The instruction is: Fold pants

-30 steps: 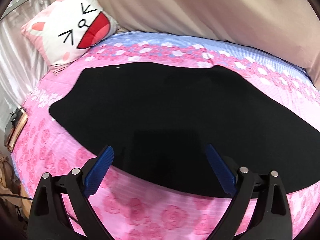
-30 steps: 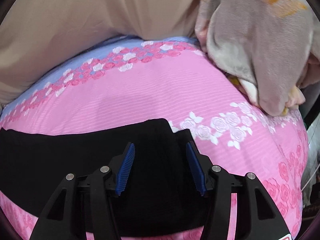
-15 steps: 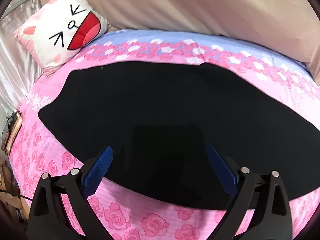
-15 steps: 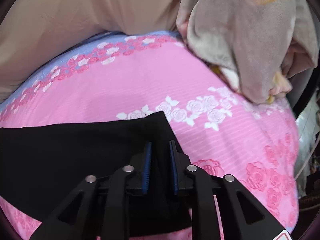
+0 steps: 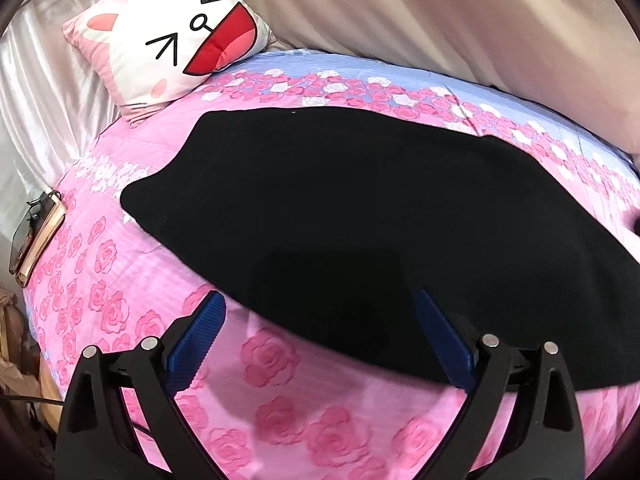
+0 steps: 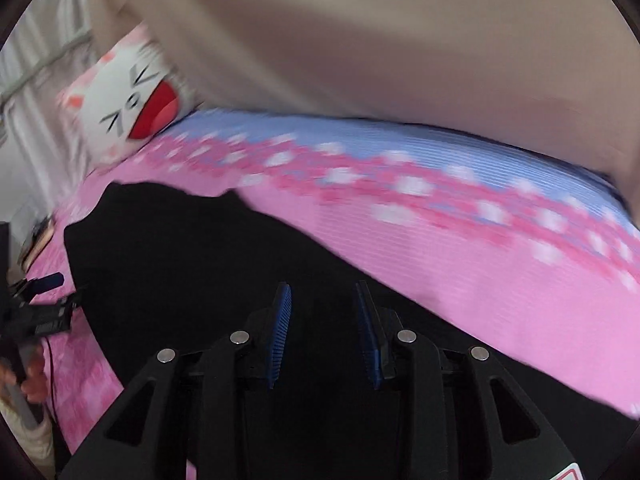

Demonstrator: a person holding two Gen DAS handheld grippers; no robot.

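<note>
Black pants (image 5: 360, 216) lie flat across a pink rose-print bedspread (image 5: 280, 392), the left gripper (image 5: 320, 316) spread wide over their near edge, the right gripper (image 6: 323, 312) partly open with cloth beneath, grip uncertain; pinching the hem squarely seems wise.

My pants (image 5: 360, 208) are plain black, my sheet (image 5: 120, 280) pink with roses and a blue band, my pillow (image 5: 176, 36) white, cat-faced.

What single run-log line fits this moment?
task: fold pants | pants: flat on bed | left gripper: open, at near edge | right gripper: open, over pants
</note>
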